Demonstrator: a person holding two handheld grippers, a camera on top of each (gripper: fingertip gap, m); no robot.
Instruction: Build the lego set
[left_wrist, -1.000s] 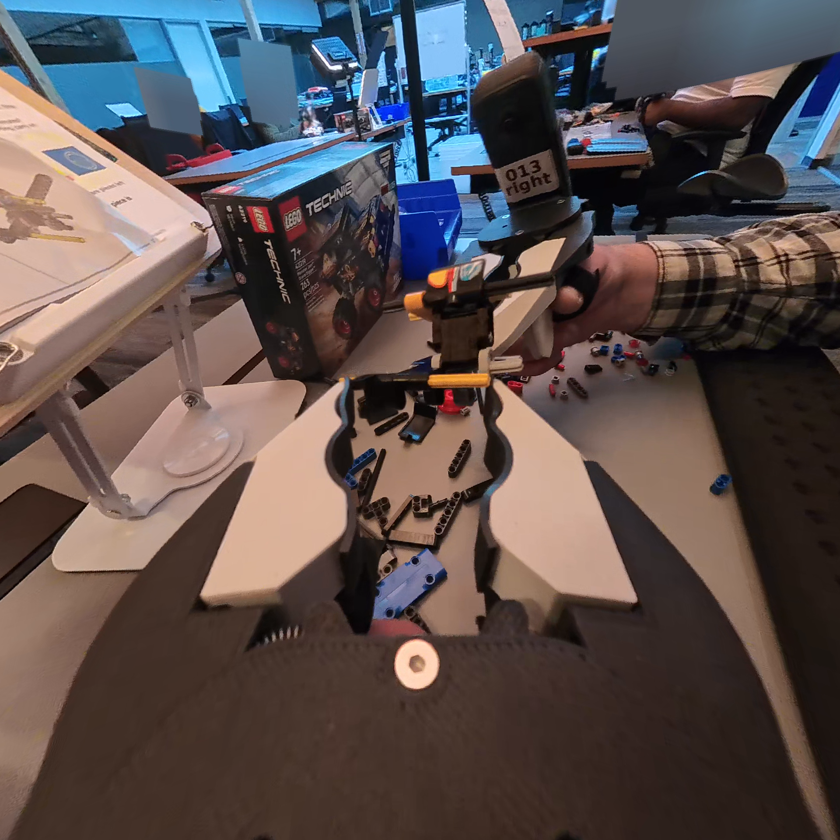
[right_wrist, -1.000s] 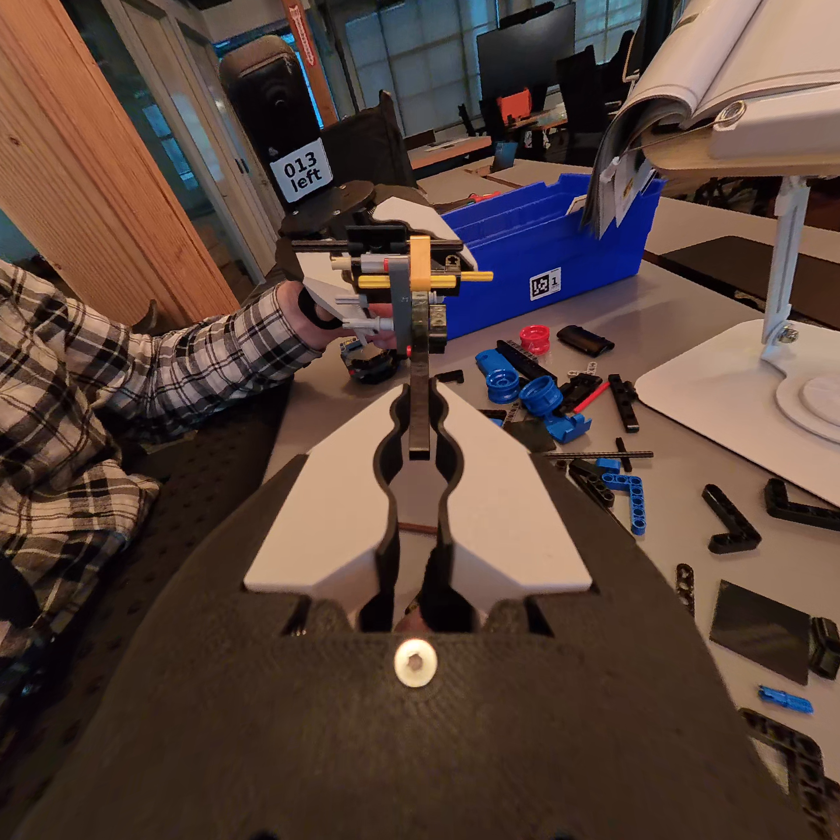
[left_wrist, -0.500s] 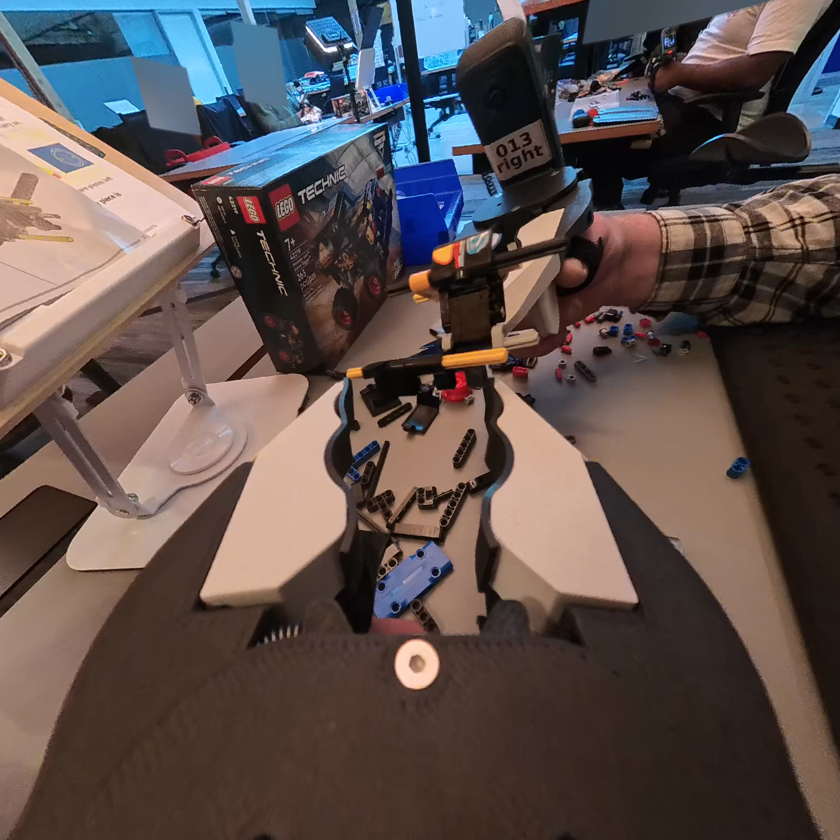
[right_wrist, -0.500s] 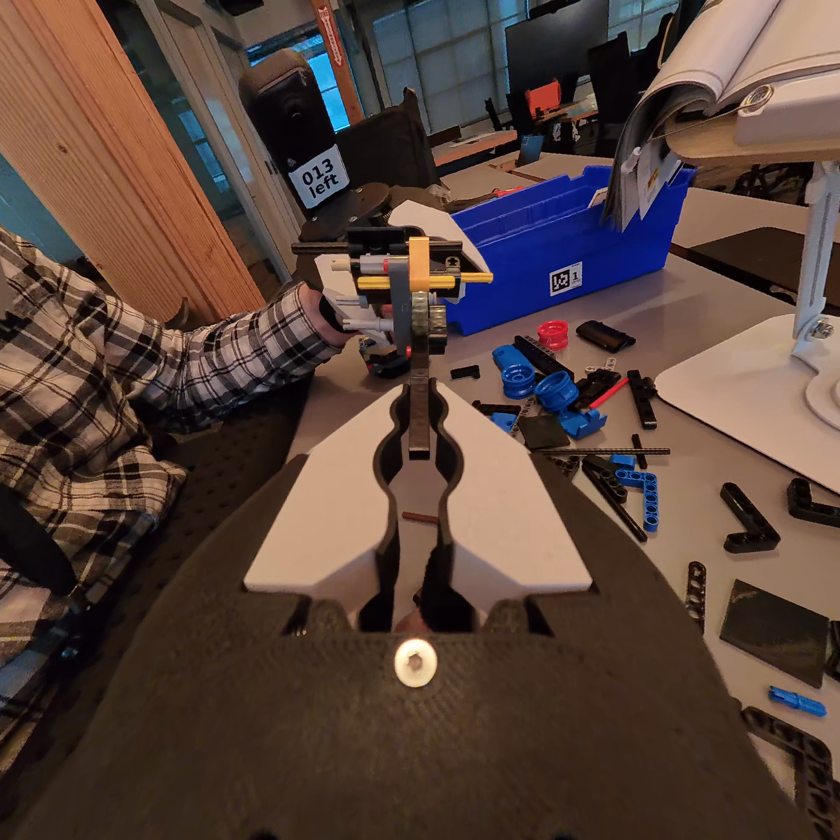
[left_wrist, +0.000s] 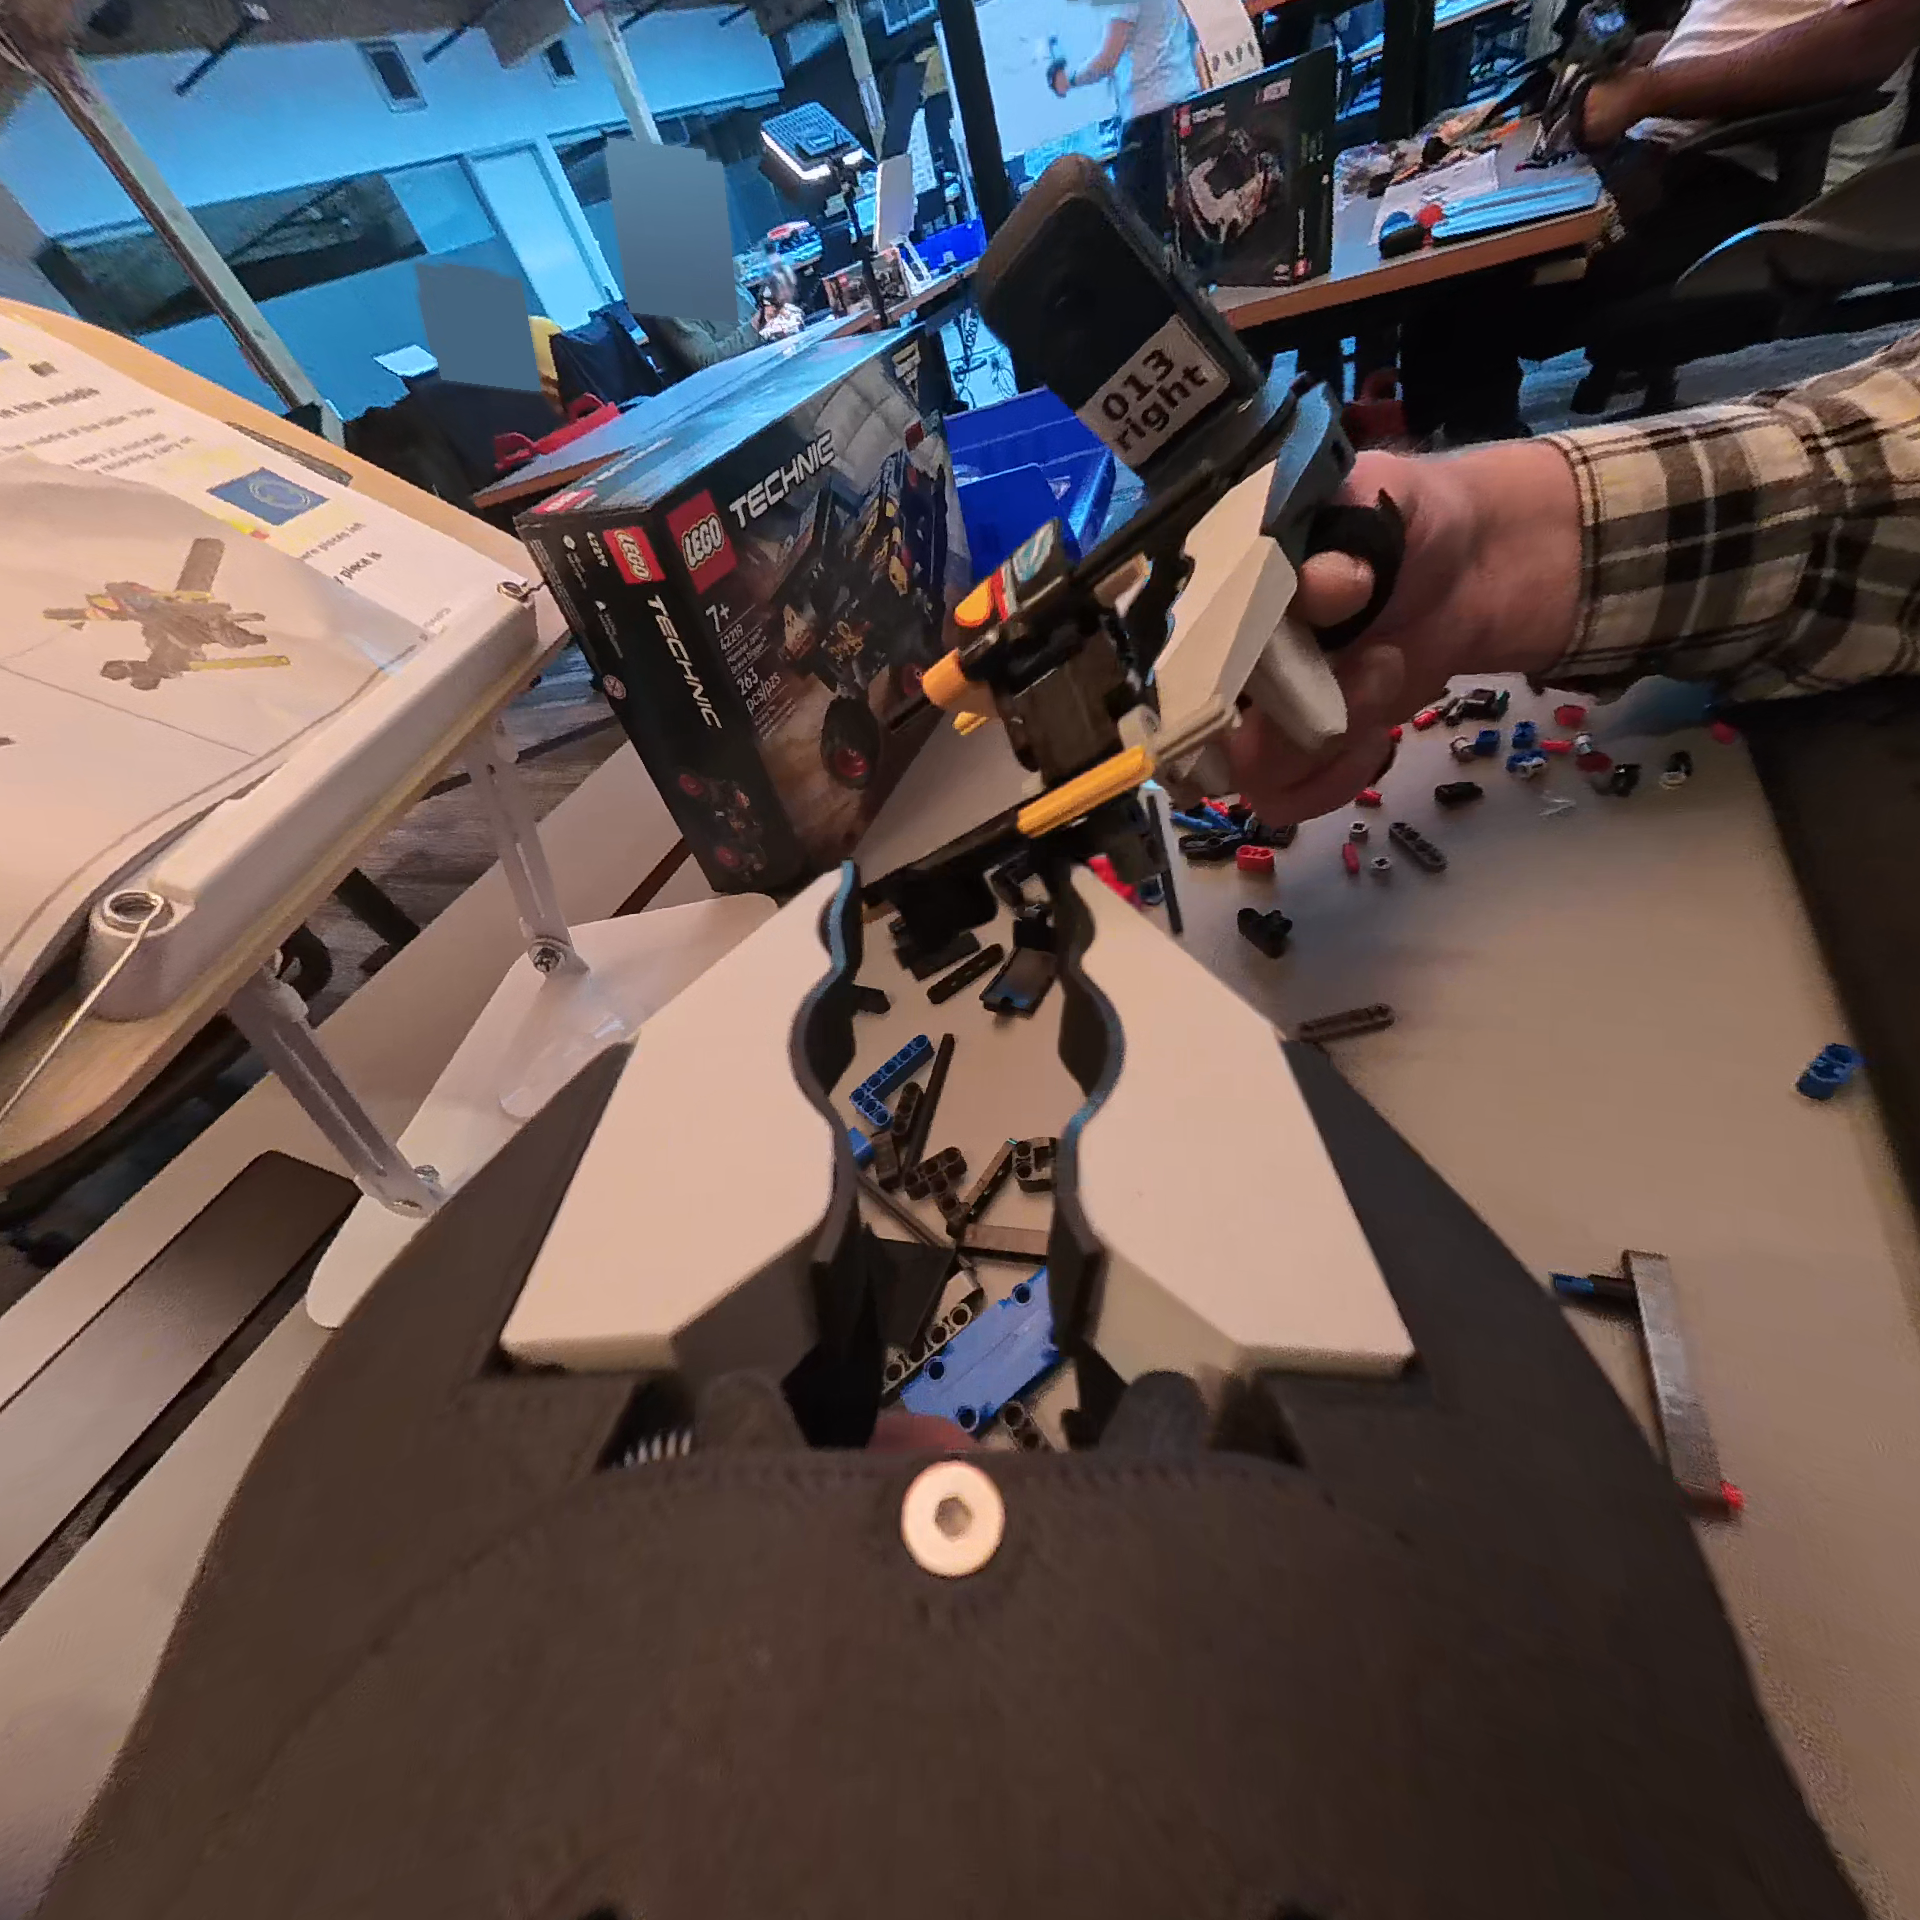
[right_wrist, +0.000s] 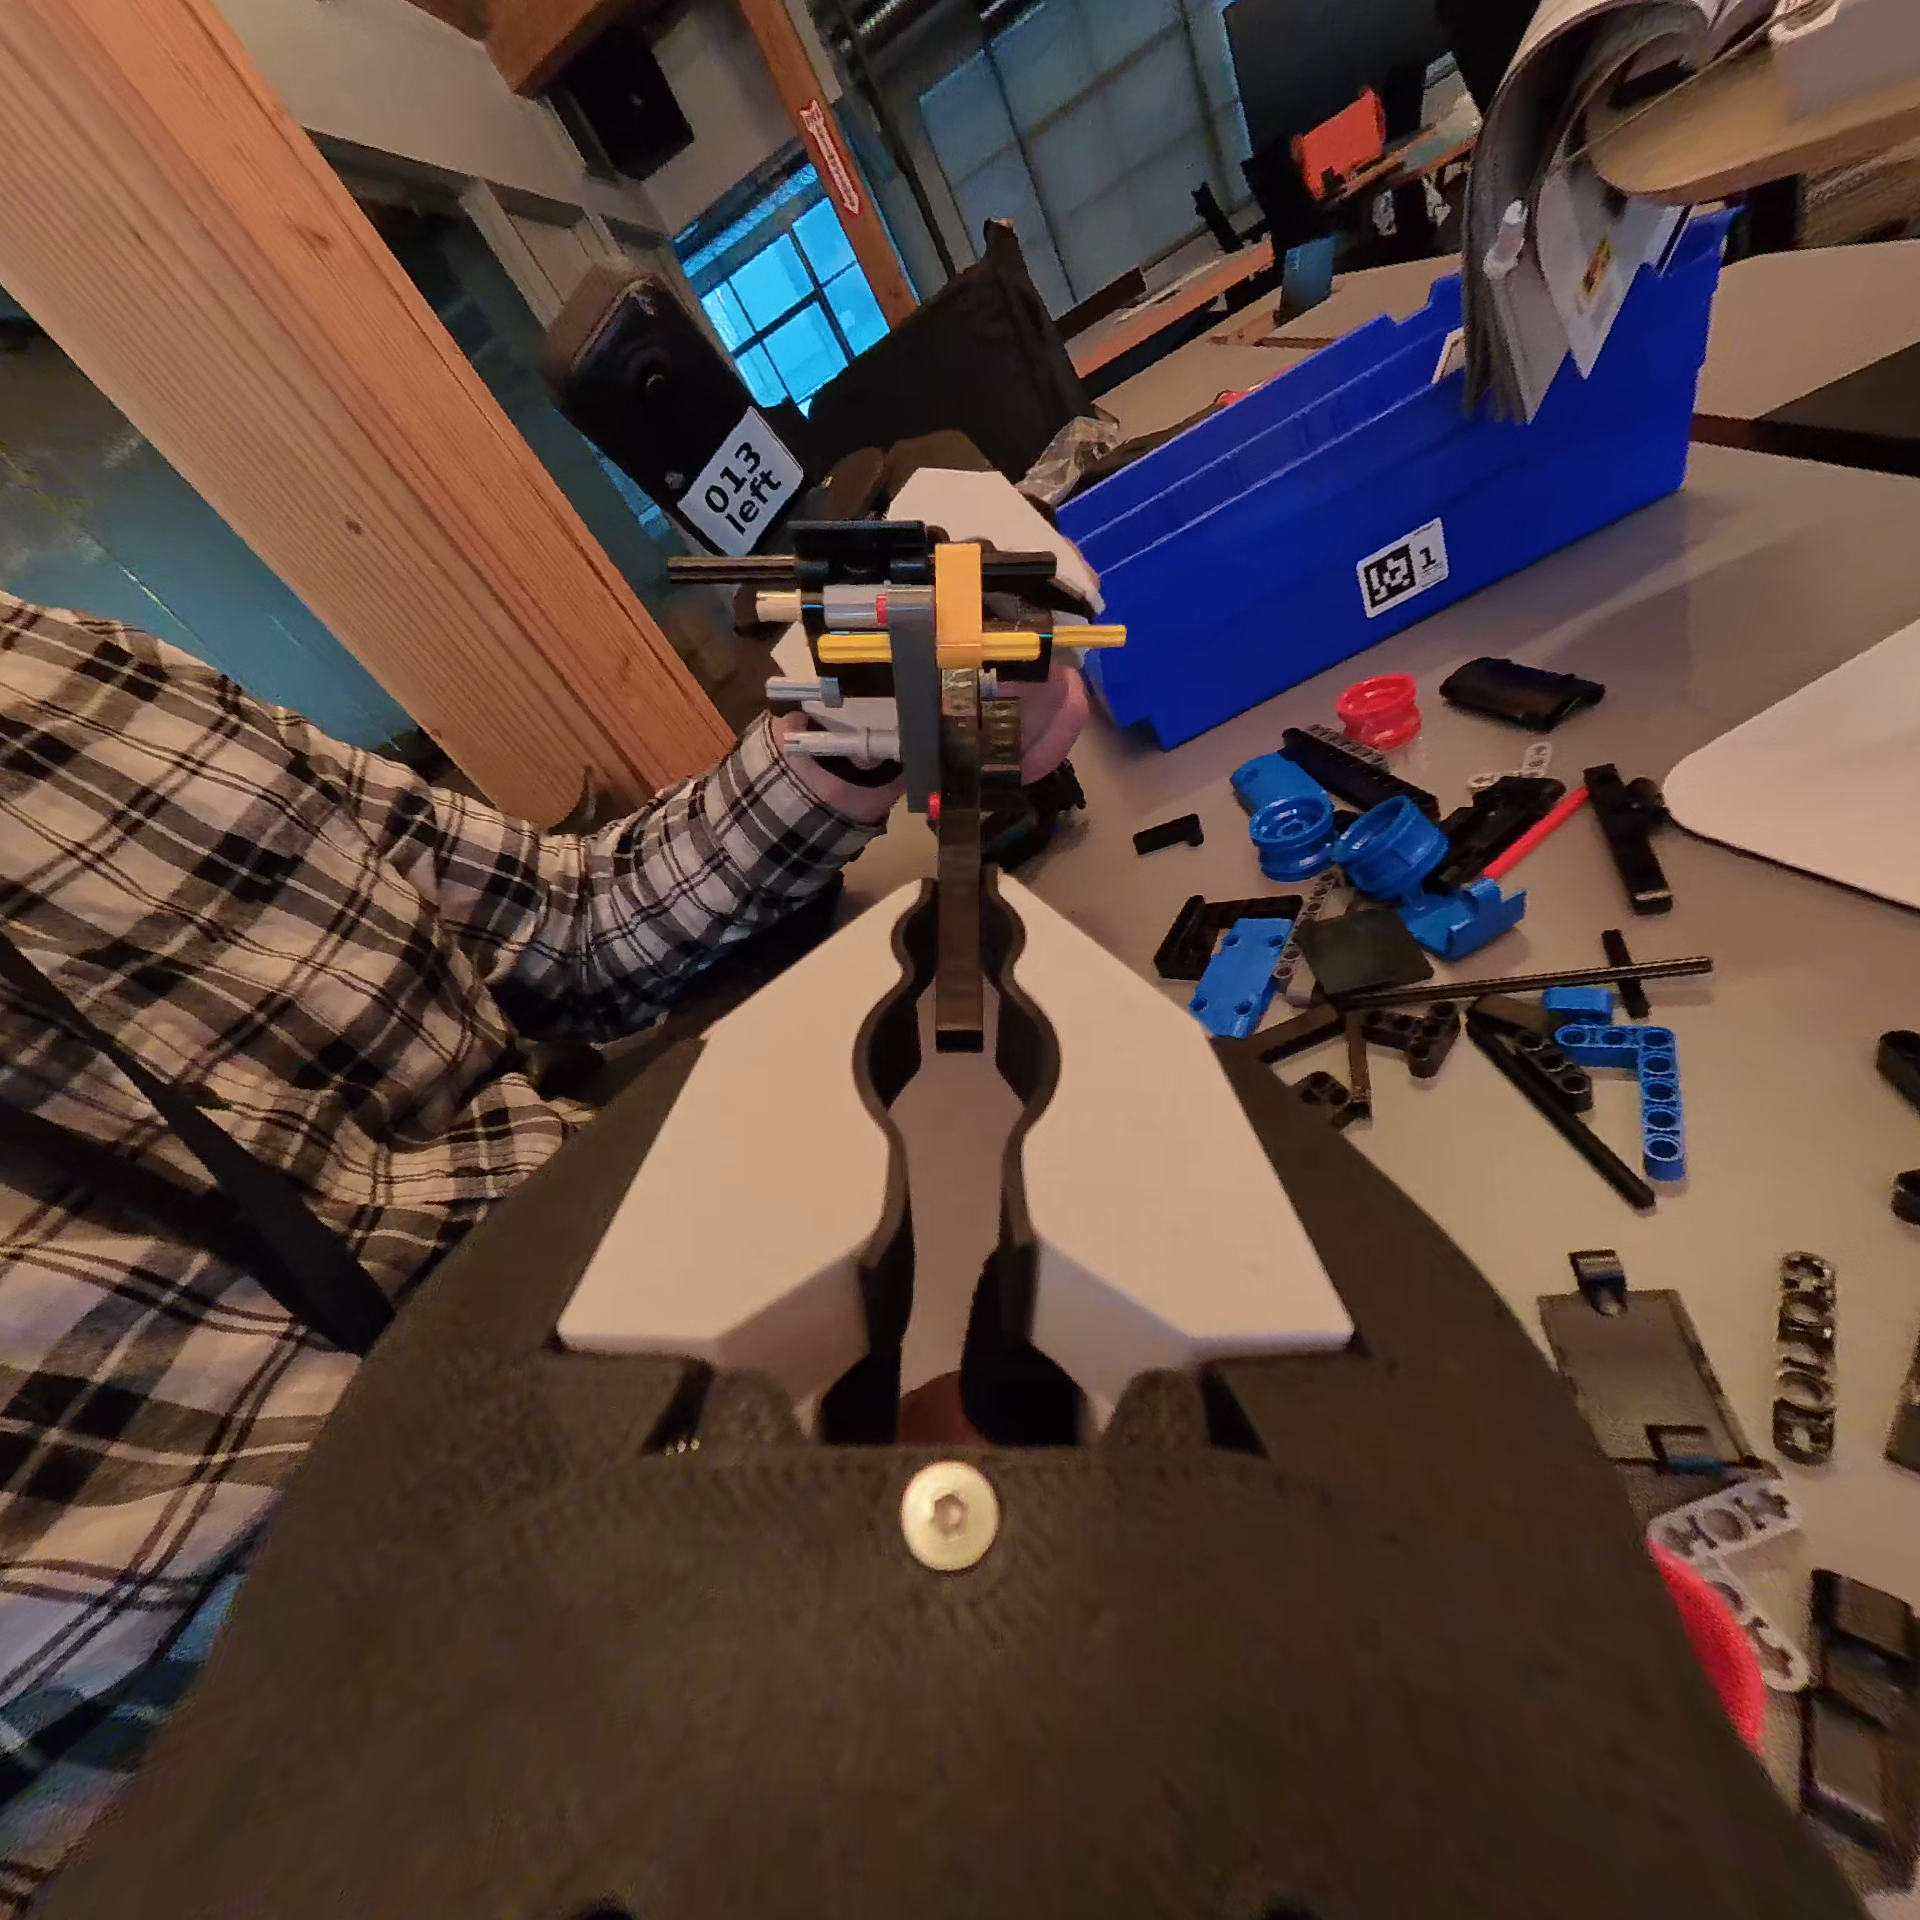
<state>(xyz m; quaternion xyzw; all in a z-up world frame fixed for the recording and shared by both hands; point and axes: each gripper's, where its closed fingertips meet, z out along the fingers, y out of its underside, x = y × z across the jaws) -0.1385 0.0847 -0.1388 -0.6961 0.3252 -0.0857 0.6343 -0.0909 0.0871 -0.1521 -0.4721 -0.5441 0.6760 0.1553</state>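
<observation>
Black-and-yellow lego assembly (right_wrist: 940, 665) held aloft over table (left_wrist: 1558, 1039), right gripper (right_wrist: 958, 935) clamped on its black beam. Now tilted, swung nearer left gripper (left_wrist: 951, 914), whose jaws gape empty beneath. Handover or re-grip likely next.

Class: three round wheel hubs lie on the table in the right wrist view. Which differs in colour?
The red hub, lying nearest the blue bin; the other two hubs are blue.

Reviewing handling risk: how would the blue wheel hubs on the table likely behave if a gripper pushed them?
The blue wheel hubs look round and rigid, so a push would probably roll them. They lie among loose parts beside the blue bin, so neighbours would likely get knocked. Probably light.
</observation>
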